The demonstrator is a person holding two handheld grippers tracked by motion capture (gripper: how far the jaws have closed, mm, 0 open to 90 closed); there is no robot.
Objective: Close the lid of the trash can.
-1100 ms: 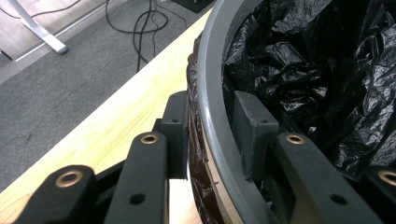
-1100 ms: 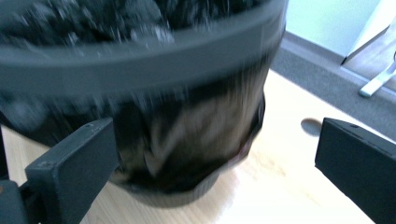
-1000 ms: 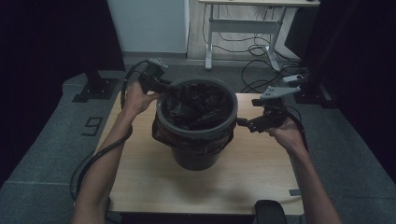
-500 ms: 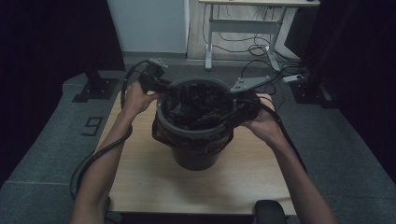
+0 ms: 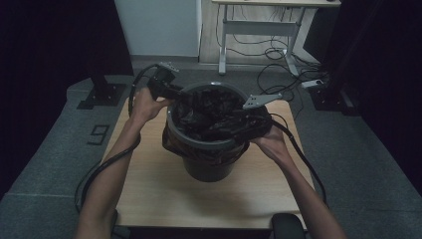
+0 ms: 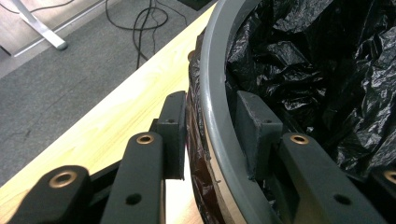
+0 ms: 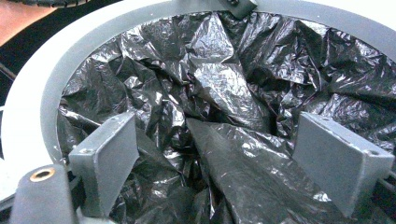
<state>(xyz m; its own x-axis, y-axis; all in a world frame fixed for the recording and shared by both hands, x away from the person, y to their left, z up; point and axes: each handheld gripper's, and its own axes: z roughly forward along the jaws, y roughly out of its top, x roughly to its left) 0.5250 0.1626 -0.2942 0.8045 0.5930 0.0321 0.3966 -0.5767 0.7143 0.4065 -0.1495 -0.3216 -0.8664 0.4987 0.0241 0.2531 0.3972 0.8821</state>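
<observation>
A dark grey bin [image 5: 209, 145] lined with a crumpled black bag [image 5: 209, 107] stands on the wooden table [image 5: 149, 199]. My left gripper [image 5: 174, 94] grips the bin's back-left edge. In the left gripper view, one pad is outside on the bag's folded-over edge and the other inside, with the left gripper [image 6: 208, 105] shut on the rim [image 6: 212, 60]. My right gripper [image 5: 215, 127] reaches in over the right side. In the right gripper view its jaws have just been closing. The right gripper [image 7: 215, 135] is still open, and a raised fold of bag [image 7: 219, 79] lies between the pads, untouched.
Grey carpet surrounds the table. A white-legged desk [image 5: 259, 20] with loose cables [image 5: 278, 74] stands behind it, and a black stand base [image 5: 102, 94] sits on the floor at the left. Both grippers' cables trail off the table's front. A dark round object [image 5: 286, 226] sits at the near edge.
My right gripper has moved left from beside the bin, over the rim and into its mouth above the bag. The left gripper has stayed on the rim.
</observation>
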